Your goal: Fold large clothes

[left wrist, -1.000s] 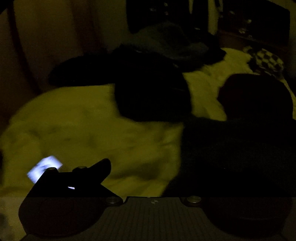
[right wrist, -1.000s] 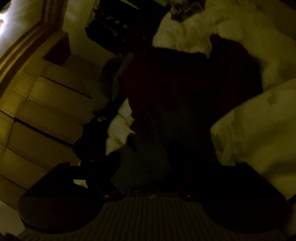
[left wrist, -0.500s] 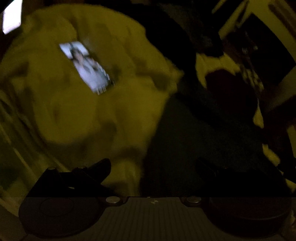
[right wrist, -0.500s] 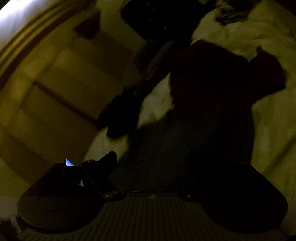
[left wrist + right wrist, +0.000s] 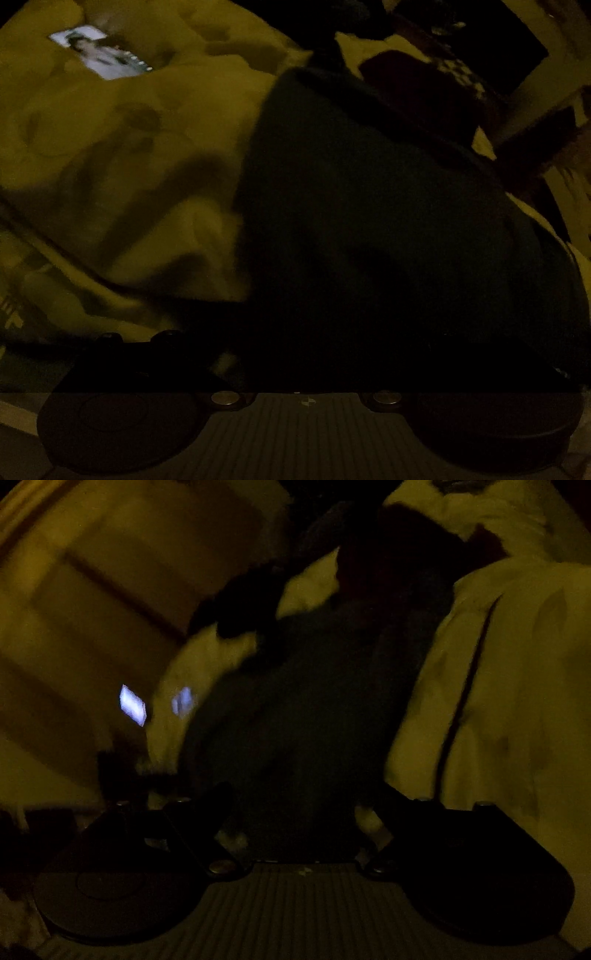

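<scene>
The room is very dark. A large dark garment [image 5: 369, 221] lies spread on a pale bed cover [image 5: 129, 166]. It also shows in the right wrist view [image 5: 314, 709] as a long dark shape. My left gripper [image 5: 306, 354] is low over the garment's near edge; its fingers are lost in the dark. My right gripper [image 5: 295, 812] has its fingers [image 5: 214, 812] spread apart, with the garment's near end between them.
A lit phone screen [image 5: 99, 51] lies on the bed cover at the far left. Other dark clothes [image 5: 417, 85] lie further back. Pale wooden drawers [image 5: 92, 609] stand left of the bed. A pale bedding fold [image 5: 498, 701] rises at the right.
Both grippers have come down and closer to the dark garment. The left view has swung so the phone now sits at the upper left. The right gripper's fingers now straddle the garment's end.
</scene>
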The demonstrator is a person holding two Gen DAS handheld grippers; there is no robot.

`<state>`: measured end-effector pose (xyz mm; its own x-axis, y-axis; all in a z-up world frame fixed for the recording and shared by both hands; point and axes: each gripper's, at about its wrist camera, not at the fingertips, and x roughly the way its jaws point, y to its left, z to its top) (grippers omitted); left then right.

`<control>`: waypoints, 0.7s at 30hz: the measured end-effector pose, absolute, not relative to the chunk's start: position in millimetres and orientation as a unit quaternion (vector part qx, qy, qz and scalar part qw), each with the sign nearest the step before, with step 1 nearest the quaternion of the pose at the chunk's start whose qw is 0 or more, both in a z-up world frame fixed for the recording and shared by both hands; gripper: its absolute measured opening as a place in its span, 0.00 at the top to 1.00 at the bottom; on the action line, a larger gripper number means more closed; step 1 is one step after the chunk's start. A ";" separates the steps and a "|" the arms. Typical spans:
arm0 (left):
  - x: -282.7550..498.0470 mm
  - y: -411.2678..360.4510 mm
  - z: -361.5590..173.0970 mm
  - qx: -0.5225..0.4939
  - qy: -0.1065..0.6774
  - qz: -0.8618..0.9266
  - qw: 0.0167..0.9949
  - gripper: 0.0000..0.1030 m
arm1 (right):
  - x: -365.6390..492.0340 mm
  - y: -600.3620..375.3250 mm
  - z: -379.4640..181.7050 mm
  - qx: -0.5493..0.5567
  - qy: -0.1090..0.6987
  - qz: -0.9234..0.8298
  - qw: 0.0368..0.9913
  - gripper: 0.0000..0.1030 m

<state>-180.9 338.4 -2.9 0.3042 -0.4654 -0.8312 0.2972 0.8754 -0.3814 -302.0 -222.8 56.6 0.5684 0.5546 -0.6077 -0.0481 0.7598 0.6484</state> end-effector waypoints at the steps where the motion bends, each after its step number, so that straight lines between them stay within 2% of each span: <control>1: -181.6 337.7 -4.0 -0.077 0.537 -0.240 0.805 0.00 | -304.5 -220.1 58.1 0.290 0.434 0.189 0.832 0.17; 4: -177.5 339.1 -15.4 -0.102 0.543 -0.250 0.795 0.00 | -304.8 -210.9 50.6 0.289 0.442 0.215 0.821 0.17; 10: -175.0 349.2 -24.9 -0.150 0.537 -0.260 0.788 0.00 | -298.2 -193.1 29.1 0.294 0.445 0.210 0.819 0.30; 11: -175.9 352.7 -24.0 -0.154 0.536 -0.262 0.787 0.00 | -297.4 -194.1 31.3 0.300 0.443 0.208 0.819 0.42; 12: -177.6 355.4 -22.4 -0.154 0.535 -0.264 0.788 0.00 | -298.5 -196.3 34.6 0.308 0.440 0.206 0.818 0.59; 13: -178.3 354.2 -20.7 -0.150 0.533 -0.265 0.789 0.00 | -299.2 -198.4 36.3 0.324 0.436 0.214 0.812 0.66; 14: -179.1 352.5 -19.5 -0.144 0.531 -0.265 0.792 0.00 | -299.0 -200.8 36.4 0.346 0.431 0.231 0.801 0.70; 15: -179.5 350.9 -18.4 -0.139 0.529 -0.266 0.794 0.00 | -299.8 -201.2 35.4 0.356 0.429 0.246 0.793 0.67; 16: -179.1 349.4 -18.3 -0.138 0.528 -0.266 0.795 0.00 | -299.0 -200.4 32.8 0.357 0.434 0.254 0.787 0.63; 17: -178.6 349.1 -18.2 -0.140 0.527 -0.265 0.795 0.00 | -296.2 -197.4 27.5 0.354 0.446 0.254 0.782 0.55; 19: -179.5 346.6 -15.4 -0.138 0.528 -0.260 0.797 0.00 | -290.5 -189.7 14.6 0.349 0.462 0.236 0.780 0.62; 21: -181.4 340.8 -5.4 -0.124 0.520 -0.254 0.806 0.00 | -288.1 -183.9 7.6 0.367 0.451 0.244 0.776 0.82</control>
